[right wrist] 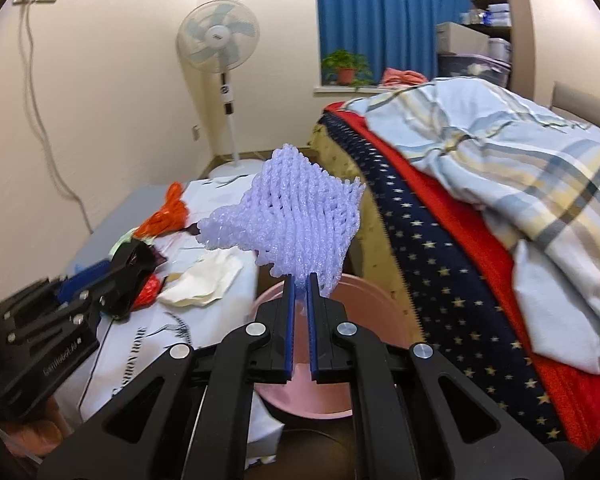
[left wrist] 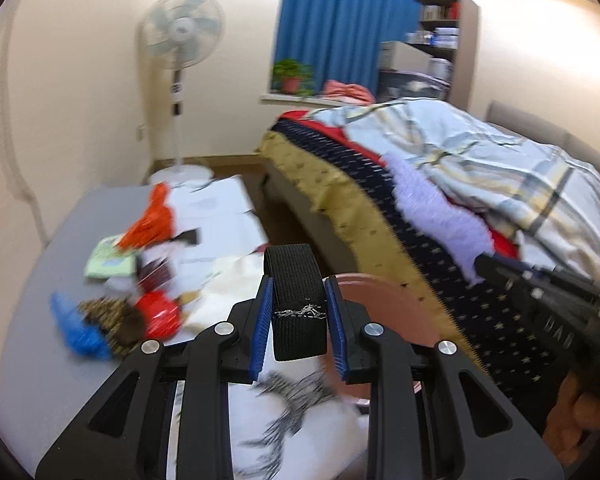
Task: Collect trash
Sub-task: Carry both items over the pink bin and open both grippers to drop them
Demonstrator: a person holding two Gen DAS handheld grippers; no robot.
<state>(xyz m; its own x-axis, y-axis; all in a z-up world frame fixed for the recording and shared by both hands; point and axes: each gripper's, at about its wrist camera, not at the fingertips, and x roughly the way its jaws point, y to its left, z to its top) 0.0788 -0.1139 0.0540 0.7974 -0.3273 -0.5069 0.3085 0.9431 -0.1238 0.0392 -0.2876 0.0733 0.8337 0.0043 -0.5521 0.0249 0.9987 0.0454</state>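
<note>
**Desk:** What is the right gripper (right wrist: 300, 280) holding?

**Photographer:** A lilac foam fruit net (right wrist: 288, 216). The blue pads (right wrist: 287, 320) are pinched together on its lower edge, and the net fans up and out beyond the fingertips. Directly beneath the fingers sits a pink plastic bin (right wrist: 376, 296), wedged between the low table (right wrist: 112, 208) on the fingers' left and the bed (right wrist: 440, 264) on their right.

**Desk:** And the left gripper (left wrist: 298, 294)?

**Photographer:** Its fingers (left wrist: 262, 316) are clamped on a black woven strap loop (left wrist: 294, 300), which fills the gap and stands up past the tips. The pink bin's rim (left wrist: 384, 304) shows just behind and right of the right finger.

**Desk:** Where is the remaining trash?

**Photographer:** Left of and beyond the left gripper's fingers, scattered on the table: an orange mesh bag (left wrist: 152, 220), a pale green packet (left wrist: 110, 260), a blue plastic bag (left wrist: 78, 328), a red wrapper (left wrist: 160, 314) and crumpled white paper (right wrist: 206, 280). The frame is blurred there, so finer detail is unreadable.

**Desk:** Can each gripper see the other?

**Photographer:** Yes. The right one enters the left view at far right, net (left wrist: 436, 216) ahead of it. The left one lies low left of the right fingers.

**Desk:** Background?

**Photographer:** A white pedestal fan (right wrist: 220, 40), blue curtains (right wrist: 384, 16) and a potted plant (right wrist: 346, 66), well beyond both sets of fingers.
</note>
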